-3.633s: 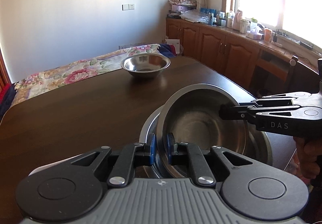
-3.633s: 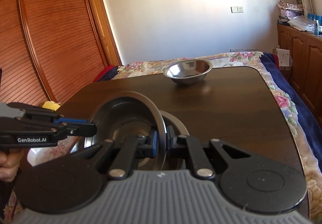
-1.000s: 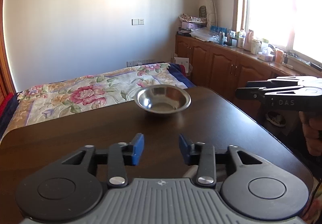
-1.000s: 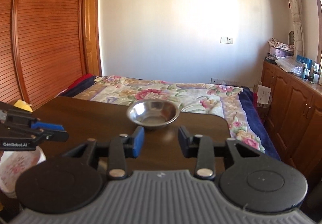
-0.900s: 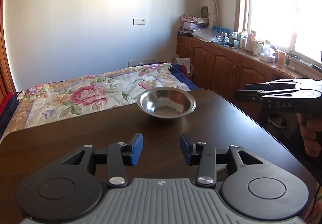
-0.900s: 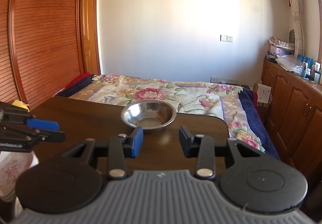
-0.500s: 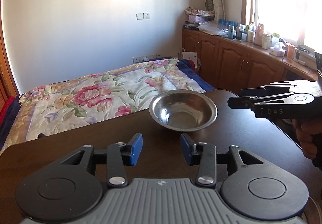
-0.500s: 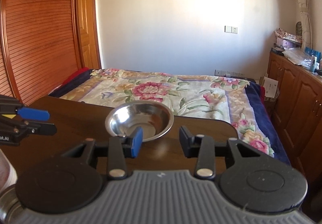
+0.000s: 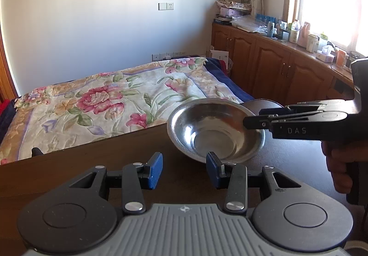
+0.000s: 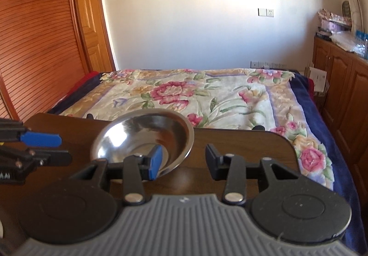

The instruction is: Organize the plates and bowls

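A single steel bowl [image 9: 216,132] stands upright near the far edge of the dark wooden table [image 9: 92,164]. My left gripper [image 9: 184,171] is open and empty just short of it; its right pad overlaps the bowl's near rim in the picture. My right gripper [image 9: 250,121], held by a hand [image 9: 342,164], reaches in from the right over the bowl's right rim. In the right wrist view the bowl [image 10: 142,138] lies ahead and to the left. My right gripper [image 10: 182,160] is open there, its left pad over the near rim. The left gripper [image 10: 57,148] shows at the left edge.
Beyond the table's far edge [image 10: 241,133] lies a bed with a floral blanket [image 9: 103,104]. Wooden cabinets [image 9: 276,67] with bottles and clutter run along the right wall under a window. A slatted wooden door [image 10: 41,37] fills the left side.
Both grippers have let go of the earlier bowl, now out of view. They have moved forward and slightly down toward the lone bowl, which looks larger and closer.
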Demonstrator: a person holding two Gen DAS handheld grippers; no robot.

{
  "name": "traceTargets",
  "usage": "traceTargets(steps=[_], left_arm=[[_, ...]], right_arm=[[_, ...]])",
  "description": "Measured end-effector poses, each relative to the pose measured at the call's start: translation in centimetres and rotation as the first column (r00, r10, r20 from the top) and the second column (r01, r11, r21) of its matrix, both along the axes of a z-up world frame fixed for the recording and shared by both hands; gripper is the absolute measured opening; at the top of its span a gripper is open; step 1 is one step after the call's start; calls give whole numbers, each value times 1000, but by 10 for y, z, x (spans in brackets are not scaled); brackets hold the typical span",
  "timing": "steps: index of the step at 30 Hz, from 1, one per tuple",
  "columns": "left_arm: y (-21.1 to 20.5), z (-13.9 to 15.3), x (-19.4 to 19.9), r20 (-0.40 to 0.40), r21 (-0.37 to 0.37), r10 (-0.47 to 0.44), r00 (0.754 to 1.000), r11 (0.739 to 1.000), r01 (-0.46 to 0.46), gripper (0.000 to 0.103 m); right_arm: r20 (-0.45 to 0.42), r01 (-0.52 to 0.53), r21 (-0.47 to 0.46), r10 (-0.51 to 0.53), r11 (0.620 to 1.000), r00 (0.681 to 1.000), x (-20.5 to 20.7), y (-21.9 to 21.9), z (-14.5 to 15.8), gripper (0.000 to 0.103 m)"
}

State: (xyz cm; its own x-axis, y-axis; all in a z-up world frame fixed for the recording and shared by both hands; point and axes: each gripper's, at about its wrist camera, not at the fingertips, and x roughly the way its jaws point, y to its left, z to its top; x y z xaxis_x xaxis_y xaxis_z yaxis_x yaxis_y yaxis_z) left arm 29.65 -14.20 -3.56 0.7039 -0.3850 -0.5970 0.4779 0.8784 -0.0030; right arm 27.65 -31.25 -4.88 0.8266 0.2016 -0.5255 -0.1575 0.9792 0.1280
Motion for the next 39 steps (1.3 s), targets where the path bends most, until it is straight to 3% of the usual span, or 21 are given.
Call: traceTargets(steps=[6, 9, 13, 14, 16, 19, 26, 30, 39], left_arm=[[-4, -4, 10, -25, -20, 9, 1000, 1000, -9, 45], [-6, -4, 12, -32, -28, 7, 999, 1000, -8, 45], [-11, -4, 10, -36, -29, -2, 999, 1000, 1, 44], [-12, -4, 9, -37, -26, -5, 999, 1000, 4, 42], [-16, -7, 8, -37, 1, -13, 999, 1000, 13, 21], [-17, -12, 7, -45, 18, -21, 999, 1000, 22, 20], [-14, -15, 5, -61, 19, -16, 998, 1000, 17, 18], [-19, -8, -6, -7, 53, -14, 1000, 999, 14, 17], [-12, 18, -24, 44, 22, -23, 999, 1000, 22, 16]], right_arm=[[-45, 0, 54, 2, 999, 999, 11, -5, -10, 42], [-68, -10, 107, 17, 994, 998, 11, -8, -12, 27], [-71, -21, 105, 28, 994, 997, 4, -5, -11, 20], [-72, -20, 108, 28, 994, 997, 2, -4, -10, 19], [-79, -17, 120, 27, 993, 997, -3, -4, -10, 17], [-82, -16, 123, 26, 992, 996, -7, -3, -11, 13], [-77, -7, 129, 17, 992, 997, -11, 1, -11, 12], [-73, -2, 135, 12, 991, 997, -13, 1, -10, 11], [-58, 9, 158, 1, 987, 998, -22, -1, 2, 12]])
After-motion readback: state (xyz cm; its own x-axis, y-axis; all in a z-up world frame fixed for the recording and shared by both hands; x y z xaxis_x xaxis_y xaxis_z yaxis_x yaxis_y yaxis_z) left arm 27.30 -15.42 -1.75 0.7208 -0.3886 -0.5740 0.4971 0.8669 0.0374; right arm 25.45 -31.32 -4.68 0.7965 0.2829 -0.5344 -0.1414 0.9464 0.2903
